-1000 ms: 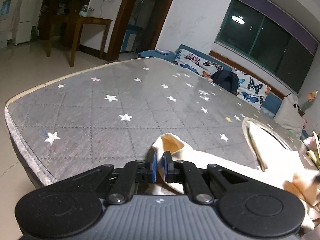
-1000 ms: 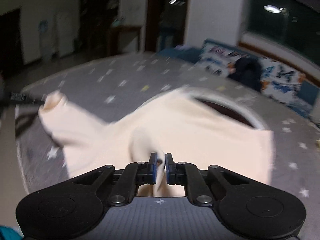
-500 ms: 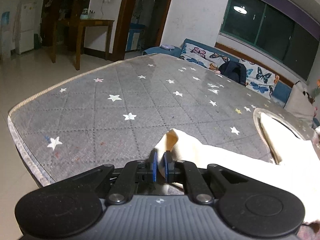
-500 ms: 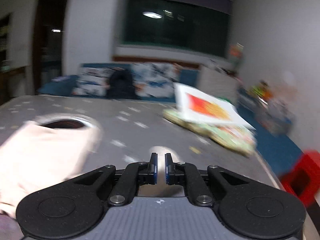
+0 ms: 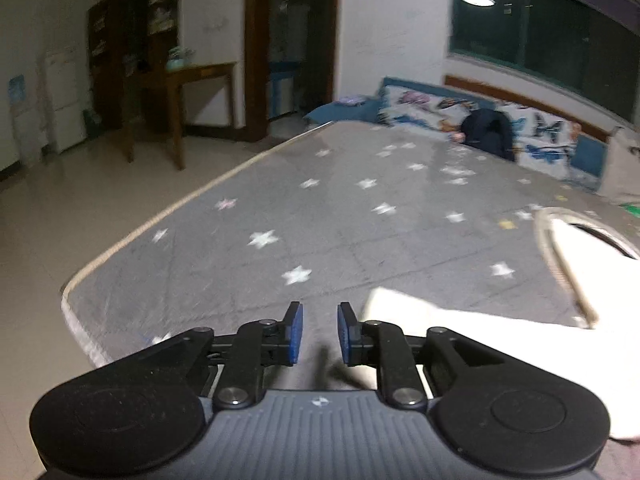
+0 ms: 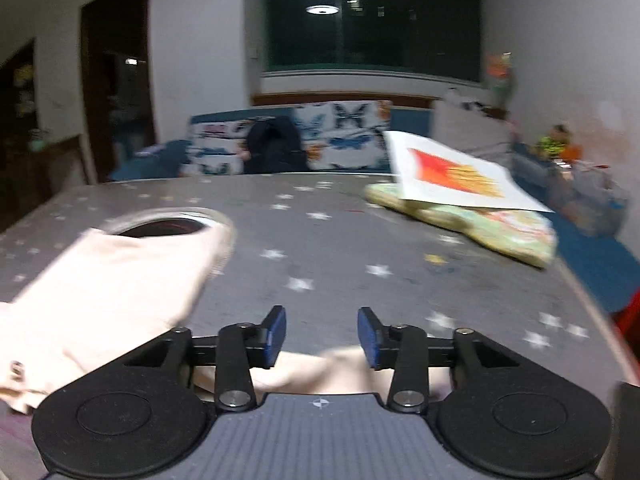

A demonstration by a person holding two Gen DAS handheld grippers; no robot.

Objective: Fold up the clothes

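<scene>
Hand-held gripper [image 5: 319, 334] parted, empty beside garment [image 5: 500, 336]

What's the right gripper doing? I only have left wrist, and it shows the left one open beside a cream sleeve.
Observer: The right gripper is open too, nothing between its fingers; a fold of the cream garment lies just under them.
Operator: Anything else on the mattress on that side?
Observer: Yes, a white sheet with a red-orange print resting on a green patterned folded cloth, far right of the star mattress.
Operator: Neckline visible there?
Observer: Yes, the collar opening faces the sofa, left of the right gripper.
</scene>
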